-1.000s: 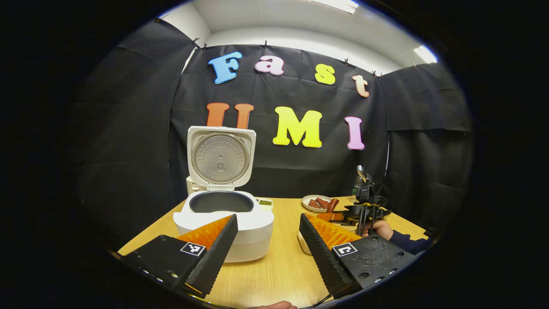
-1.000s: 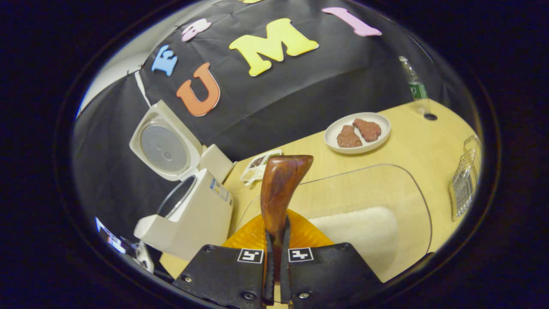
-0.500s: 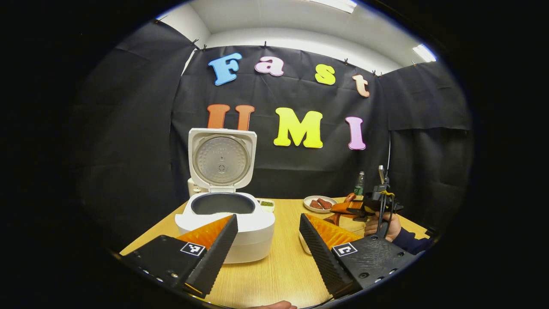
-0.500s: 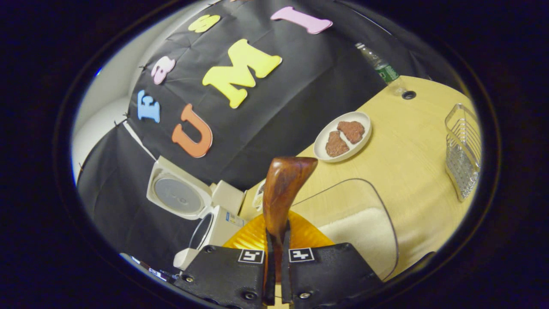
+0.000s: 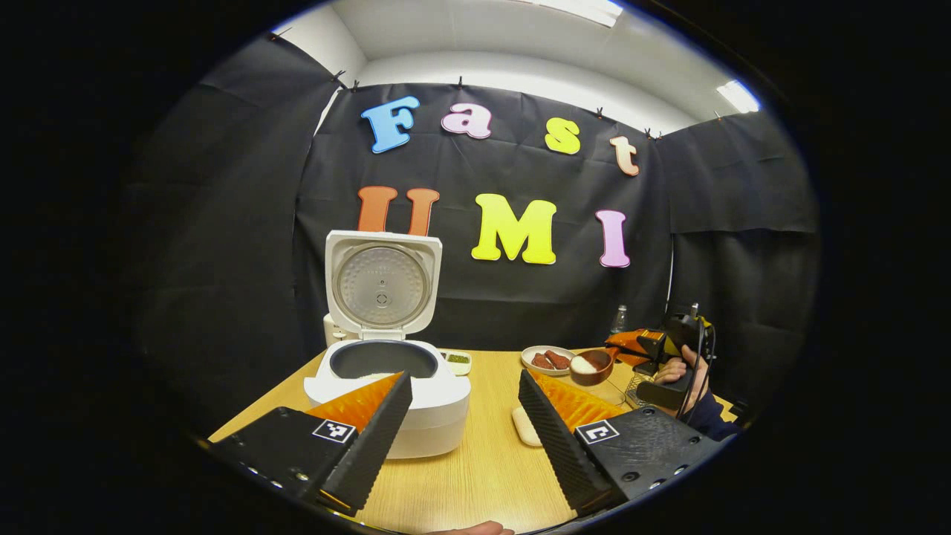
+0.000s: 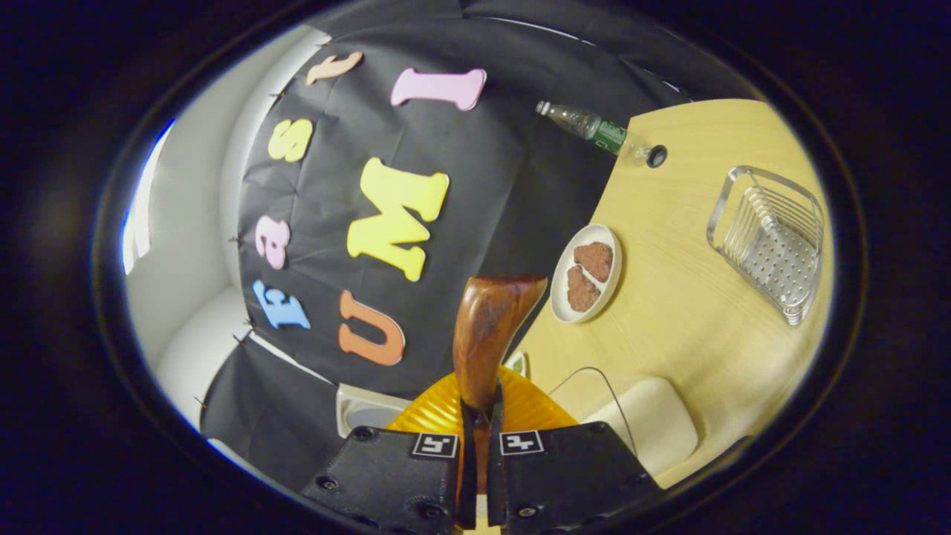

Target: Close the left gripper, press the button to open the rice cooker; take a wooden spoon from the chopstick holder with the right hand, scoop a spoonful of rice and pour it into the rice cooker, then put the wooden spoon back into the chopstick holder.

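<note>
Left gripper [image 5: 464, 416]: fingers spread apart, nothing between them, held low over the near edge of the table [image 5: 483, 468].
Right gripper [image 6: 479, 446]: both fingers clamped on the handle of the wooden spoon [image 6: 487, 334]; seen from the left gripper view it is raised at the right end of the table, held by a hand [image 5: 672, 369].
Wooden spoon: bowl holds white rice in the left gripper view, lifted above the table near the plate [image 6: 583, 275].
Rice cooker [image 5: 386, 394]: lid upright and open, dark inner pot exposed, standing on the left part of the table.
Plate: two brown meat pieces on it, at the back of the table.
Wire holder [image 6: 769, 241]: on the table, well apart from the plate.
Bottle [image 6: 594, 132]: at the table's far edge.
Rice container [image 6: 646, 420]: clear, white rice inside, just beside the right gripper.
</note>
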Available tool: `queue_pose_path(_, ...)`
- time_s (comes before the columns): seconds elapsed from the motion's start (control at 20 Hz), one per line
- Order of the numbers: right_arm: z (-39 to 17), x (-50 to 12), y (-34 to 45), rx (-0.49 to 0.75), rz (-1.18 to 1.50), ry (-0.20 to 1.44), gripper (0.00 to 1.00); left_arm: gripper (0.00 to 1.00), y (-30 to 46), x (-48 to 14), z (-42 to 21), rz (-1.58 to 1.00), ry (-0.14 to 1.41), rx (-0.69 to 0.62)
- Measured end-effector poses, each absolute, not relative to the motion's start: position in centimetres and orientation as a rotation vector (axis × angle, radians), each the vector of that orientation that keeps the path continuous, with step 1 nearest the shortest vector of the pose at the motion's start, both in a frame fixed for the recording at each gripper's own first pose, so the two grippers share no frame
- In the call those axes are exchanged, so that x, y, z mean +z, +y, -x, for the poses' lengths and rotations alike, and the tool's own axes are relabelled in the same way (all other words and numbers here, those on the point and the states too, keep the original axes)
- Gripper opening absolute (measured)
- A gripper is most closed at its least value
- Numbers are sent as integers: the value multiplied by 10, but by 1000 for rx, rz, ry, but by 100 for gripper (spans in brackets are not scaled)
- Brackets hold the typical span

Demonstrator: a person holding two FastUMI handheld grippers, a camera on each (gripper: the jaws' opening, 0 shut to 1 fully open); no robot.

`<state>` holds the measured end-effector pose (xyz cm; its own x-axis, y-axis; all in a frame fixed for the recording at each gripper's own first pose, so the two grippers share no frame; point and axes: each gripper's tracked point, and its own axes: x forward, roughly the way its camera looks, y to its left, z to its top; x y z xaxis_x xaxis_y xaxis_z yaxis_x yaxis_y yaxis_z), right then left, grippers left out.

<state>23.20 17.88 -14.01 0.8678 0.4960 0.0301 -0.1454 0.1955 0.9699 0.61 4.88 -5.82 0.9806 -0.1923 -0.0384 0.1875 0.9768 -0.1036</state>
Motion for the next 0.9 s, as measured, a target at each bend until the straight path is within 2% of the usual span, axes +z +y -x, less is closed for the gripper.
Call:
queue_pose_path(0.1,-230,-115,172,489,-1526,324,7,92,52,-52,-2,81,34,-182)
queue_pose_path(0.2,-225,-92,181,550,-1611,339,7,92,54,-45,1,61,13,-175)
queue_pose_path(0.3,-219,-90,192,542,-1532,340,10,92,55,-41,7,46,-8,-176)
queue_pose_path(0.4,-217,-89,205,529,-1489,345,7,92,60,-38,10,42,-22,-174)
queue_pose_path(0.9,-231,-88,285,520,-1404,410,7,92,101,-40,33,23,-27,-114)
